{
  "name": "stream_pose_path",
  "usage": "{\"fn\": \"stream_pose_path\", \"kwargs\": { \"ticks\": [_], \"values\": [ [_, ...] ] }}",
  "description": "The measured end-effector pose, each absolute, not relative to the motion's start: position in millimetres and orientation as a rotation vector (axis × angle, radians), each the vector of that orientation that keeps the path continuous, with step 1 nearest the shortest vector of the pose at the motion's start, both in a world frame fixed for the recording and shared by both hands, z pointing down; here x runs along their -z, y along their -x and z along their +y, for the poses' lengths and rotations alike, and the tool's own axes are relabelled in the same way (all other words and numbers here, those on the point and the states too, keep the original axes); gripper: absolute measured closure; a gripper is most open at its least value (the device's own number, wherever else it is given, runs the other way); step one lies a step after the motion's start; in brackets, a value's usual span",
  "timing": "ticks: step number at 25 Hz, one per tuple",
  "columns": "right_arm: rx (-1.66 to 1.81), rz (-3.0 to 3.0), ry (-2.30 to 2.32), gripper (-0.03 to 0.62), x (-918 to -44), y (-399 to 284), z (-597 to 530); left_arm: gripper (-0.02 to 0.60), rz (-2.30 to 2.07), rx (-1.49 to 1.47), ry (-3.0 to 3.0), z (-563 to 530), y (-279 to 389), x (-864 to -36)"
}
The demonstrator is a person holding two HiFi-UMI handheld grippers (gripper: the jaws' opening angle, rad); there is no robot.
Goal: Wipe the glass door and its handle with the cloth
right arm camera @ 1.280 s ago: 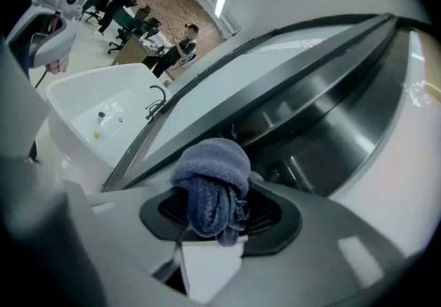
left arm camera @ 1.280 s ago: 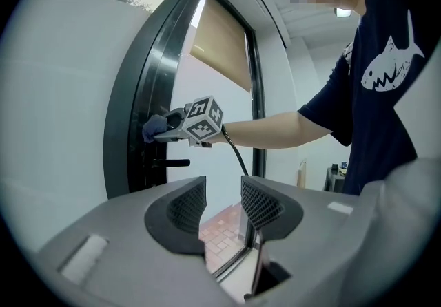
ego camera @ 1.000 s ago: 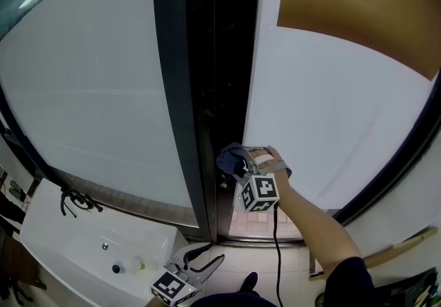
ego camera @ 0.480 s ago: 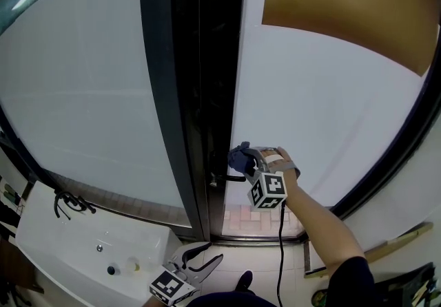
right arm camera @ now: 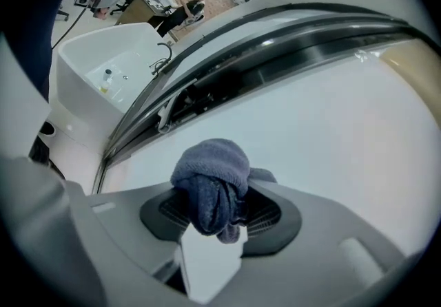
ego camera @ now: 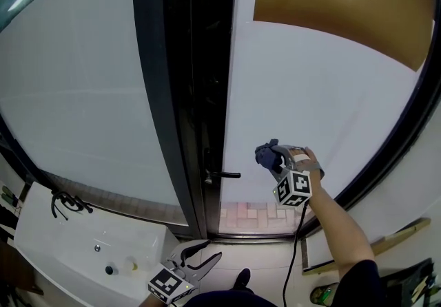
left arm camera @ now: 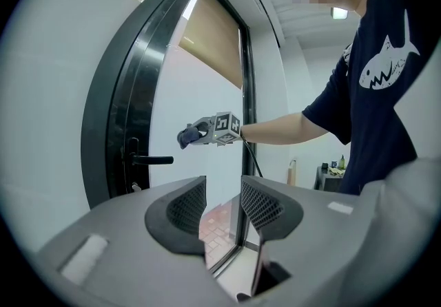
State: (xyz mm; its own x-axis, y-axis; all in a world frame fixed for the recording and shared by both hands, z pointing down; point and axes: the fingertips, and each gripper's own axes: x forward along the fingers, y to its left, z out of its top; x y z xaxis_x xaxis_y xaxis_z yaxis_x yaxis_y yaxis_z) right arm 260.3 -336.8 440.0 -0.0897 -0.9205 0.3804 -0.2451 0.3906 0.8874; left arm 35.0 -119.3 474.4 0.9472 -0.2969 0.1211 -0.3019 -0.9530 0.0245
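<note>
While right gripper jaws clamp bunched cloth, glass door lies just ahead, handle off to their left. Best: press flat, overlap strokes, finish handle. Left gripper: jaws apart, empty.

Your right arm reaches up from the lower right of the head view, nearly straight, the forearm bare below a dark sleeve. Your right hand wraps around the right gripper, and its marker cube faces the head camera. Its jaws are clamped on a bunched blue cloth, which bulges out past the tips. Your left gripper is held low and close to your body, at the bottom edge of the head view. Its jaws stand apart with nothing between them, and they point up and forward.
</note>
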Motion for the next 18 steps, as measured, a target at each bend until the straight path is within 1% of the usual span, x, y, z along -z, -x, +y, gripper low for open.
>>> {"fn": "stream_pose_path", "kwargs": {
  "ticks": [7, 10, 13, 18],
  "values": [
    [0.683, -1.503, -1.18, 0.413, -440, -331, -313, 0.43, -0.443, -0.169, -3.075, -114, -36, -472],
    [0.634, -1.522, -1.234, 0.413, -436, -341, -306, 0.43, -0.446, -0.169, -3.079, -111, -34, -470],
    [0.656, -1.598, -1.25, 0.411, -424, -319, -302, 0.43, -0.458, -0.163, -3.076, -108, -30, -468],
    [0.767, -1.722, -1.163, 0.411, -415, -229, -316, 0.43, -0.499, -0.178, -3.051, -109, -20, -473]
  ]
}}
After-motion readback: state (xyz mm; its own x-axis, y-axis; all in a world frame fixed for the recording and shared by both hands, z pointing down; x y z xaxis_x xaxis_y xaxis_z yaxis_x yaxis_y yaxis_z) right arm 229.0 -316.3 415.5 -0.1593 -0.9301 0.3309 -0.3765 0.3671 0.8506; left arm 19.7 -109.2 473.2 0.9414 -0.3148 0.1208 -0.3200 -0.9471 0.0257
